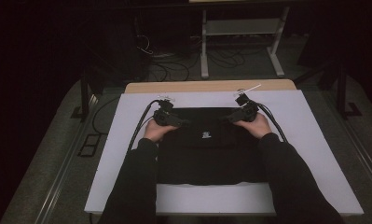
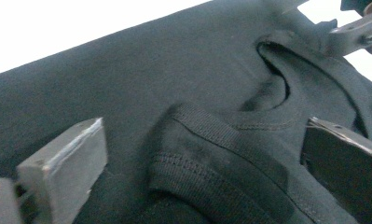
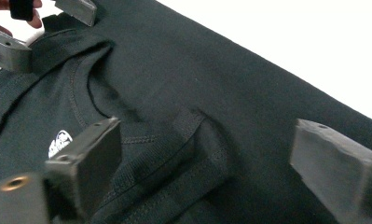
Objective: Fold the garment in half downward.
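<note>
A black T-shirt [image 1: 207, 149] lies folded on the white board [image 1: 314, 140], with a small white logo [image 1: 205, 136] under its neckline. My left gripper [image 1: 176, 122] is low over the collar's left end. In the left gripper view it [image 2: 202, 133] is open, and a raised fold of ribbed collar [image 2: 211, 154] sits between its jaws, untouched by the pads. My right gripper [image 1: 232, 119] is at the collar's right end. In the right gripper view it [image 3: 209, 130] is open around another collar fold [image 3: 183, 154], beside the logo [image 3: 60, 142]. The left gripper [image 3: 44, 28] appears farther off.
The board rests on a wooden table [image 1: 207, 86] whose far edge shows behind it. Beyond stand a white metal frame [image 1: 239, 42] and loose cables [image 1: 174, 65] on the dark floor. Bare white board lies on both sides of the shirt and in front of it.
</note>
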A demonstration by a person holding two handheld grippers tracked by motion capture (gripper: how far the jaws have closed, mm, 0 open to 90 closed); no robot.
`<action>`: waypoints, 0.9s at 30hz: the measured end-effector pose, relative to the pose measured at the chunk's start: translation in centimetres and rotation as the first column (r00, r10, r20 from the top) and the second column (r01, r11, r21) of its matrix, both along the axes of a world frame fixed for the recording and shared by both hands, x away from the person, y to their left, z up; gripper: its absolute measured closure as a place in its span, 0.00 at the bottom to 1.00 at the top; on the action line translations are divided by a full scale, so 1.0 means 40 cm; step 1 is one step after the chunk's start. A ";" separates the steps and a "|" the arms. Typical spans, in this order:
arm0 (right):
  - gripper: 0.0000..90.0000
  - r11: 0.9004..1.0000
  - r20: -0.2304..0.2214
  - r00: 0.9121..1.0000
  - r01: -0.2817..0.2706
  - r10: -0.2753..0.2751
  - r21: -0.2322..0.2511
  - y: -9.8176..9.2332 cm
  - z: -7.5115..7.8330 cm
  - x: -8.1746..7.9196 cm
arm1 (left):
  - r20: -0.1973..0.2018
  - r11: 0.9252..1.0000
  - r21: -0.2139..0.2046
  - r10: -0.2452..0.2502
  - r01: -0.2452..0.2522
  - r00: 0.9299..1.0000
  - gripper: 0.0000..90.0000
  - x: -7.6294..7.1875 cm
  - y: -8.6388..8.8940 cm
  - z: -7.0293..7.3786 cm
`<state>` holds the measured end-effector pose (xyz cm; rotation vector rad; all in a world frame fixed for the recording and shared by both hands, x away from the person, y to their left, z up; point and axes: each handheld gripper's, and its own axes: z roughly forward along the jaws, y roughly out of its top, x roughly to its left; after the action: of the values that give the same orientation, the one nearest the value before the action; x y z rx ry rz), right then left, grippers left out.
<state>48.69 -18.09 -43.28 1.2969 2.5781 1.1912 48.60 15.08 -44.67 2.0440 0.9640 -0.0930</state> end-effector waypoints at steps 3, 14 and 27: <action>0.17 1.000 -0.007 1.000 0.002 -0.002 0.003 -0.003 -0.003 0.002 | 0.009 1.000 -0.005 0.010 -0.010 1.000 0.07 -0.001 -0.001 0.003; 0.49 1.000 -0.010 0.999 0.030 -0.030 -0.001 0.000 -0.009 0.004 | 0.030 0.999 0.003 0.043 -0.043 0.999 0.51 -0.005 -0.004 0.001; 0.71 0.997 -0.011 0.998 0.061 -0.062 -0.052 0.017 -0.025 -0.002 | 0.063 0.999 0.041 0.021 -0.024 0.998 0.87 -0.012 -0.018 0.002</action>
<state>48.60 -17.42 -44.26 1.3671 2.5391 1.1026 48.11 14.36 -44.60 2.0616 0.9575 0.0032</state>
